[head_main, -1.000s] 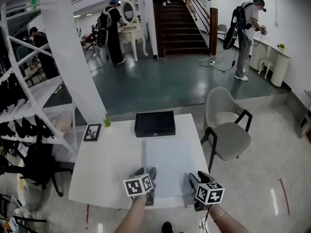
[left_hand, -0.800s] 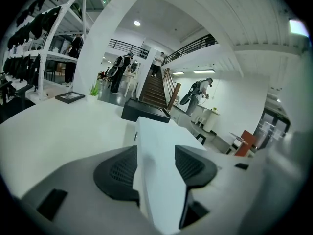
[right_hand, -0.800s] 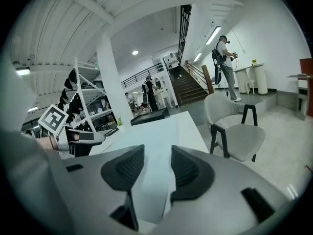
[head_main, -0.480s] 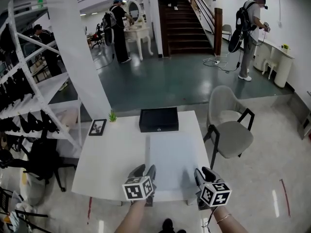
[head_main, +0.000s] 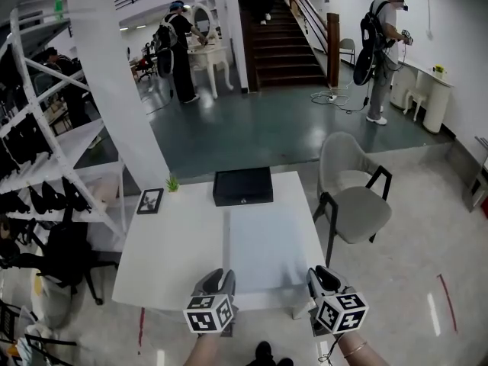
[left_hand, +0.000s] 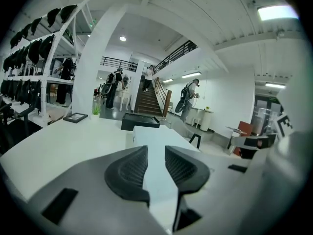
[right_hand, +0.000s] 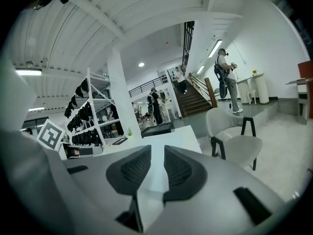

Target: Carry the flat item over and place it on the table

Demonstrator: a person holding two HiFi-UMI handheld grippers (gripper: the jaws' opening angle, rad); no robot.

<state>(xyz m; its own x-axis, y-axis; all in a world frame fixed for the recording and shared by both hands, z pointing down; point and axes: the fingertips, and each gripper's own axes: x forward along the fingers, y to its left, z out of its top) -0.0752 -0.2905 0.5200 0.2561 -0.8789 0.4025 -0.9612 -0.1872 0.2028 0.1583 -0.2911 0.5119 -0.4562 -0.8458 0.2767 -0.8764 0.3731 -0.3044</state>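
The flat item (head_main: pixel 267 244) is laid on the white tabletop (head_main: pixel 171 254), right of centre, with a black box (head_main: pixel 242 186) at its far end. At the near edge the left hand-held gripper (head_main: pixel 217 280) and right hand-held gripper (head_main: pixel 323 278) are closing, narrow and empty. A grey chair (head_main: pixel 352 198) is seen to the right, and stairs (head_main: pixel 286 48) far behind.

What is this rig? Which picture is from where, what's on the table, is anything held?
No robot: a person holds a two-jaw gripper in each hand. The head view looks down from their head onto the white table, with the left gripper and right gripper at its near edge. The other two views come from cameras riding on each gripper, looking along its jaws. On the table: a flat white panel, a black case, a picture frame, a small plant. Both grippers' jaws are closing with the panel's near edge between them; no firm grip shows yet.
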